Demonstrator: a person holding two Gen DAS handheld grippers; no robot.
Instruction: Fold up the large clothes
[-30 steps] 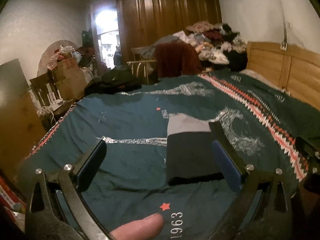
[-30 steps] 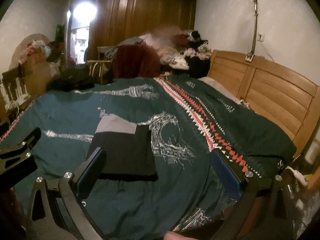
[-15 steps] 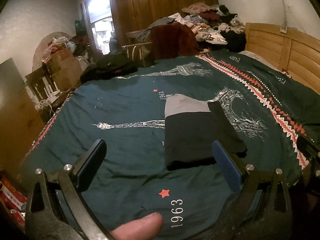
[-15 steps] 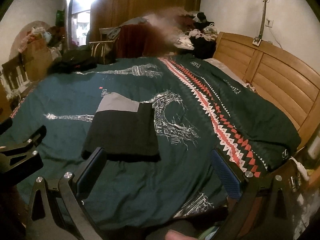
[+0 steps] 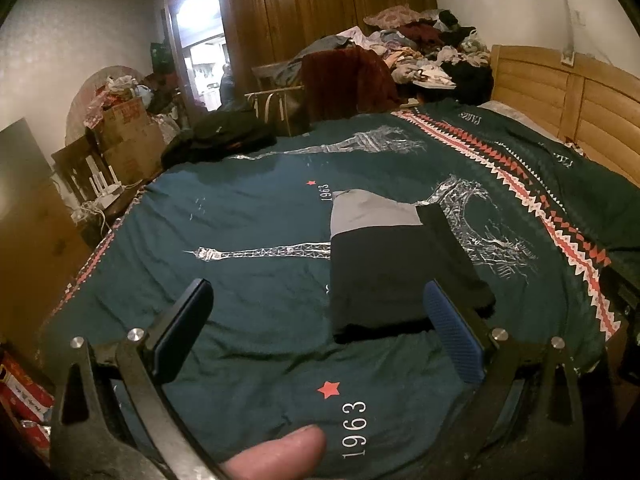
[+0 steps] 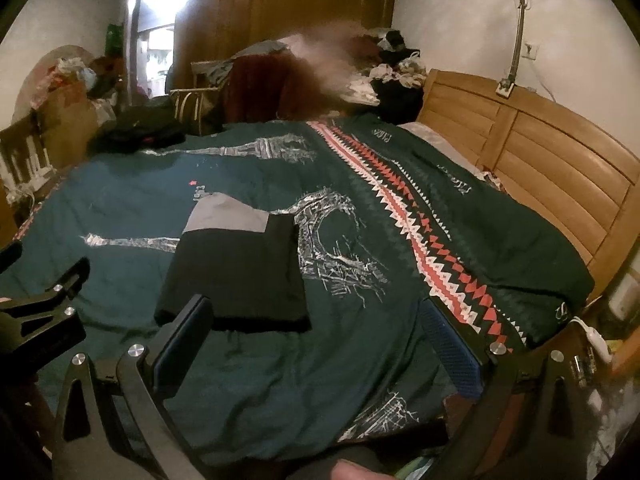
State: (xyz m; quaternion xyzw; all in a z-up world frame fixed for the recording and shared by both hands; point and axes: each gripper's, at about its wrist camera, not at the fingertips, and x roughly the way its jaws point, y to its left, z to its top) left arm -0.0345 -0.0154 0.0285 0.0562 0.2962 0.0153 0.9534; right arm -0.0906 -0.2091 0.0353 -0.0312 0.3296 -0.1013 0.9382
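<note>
Now both the left gripper [image 5: 316, 312] and right gripper [image 6: 316, 332] gape wide, empty; press the folded black-and-grey garment [image 6: 236, 268], mid-frame on the teal bedspread [image 6: 132, 200], flat and square

Folded garment [image 5: 384, 268] [image 6: 240, 272] lies flat on bed, roughly mid-cover. Mostly black cloth, folded into neat oblong packet. Grey panel shows at far end, edge slightly slanted. Narrow black strip runs along right side, beside grey part. Near edge casts dark shadow on cover. Packet overlaps printed tower motif; nothing touching it, nothing on top.
</note>
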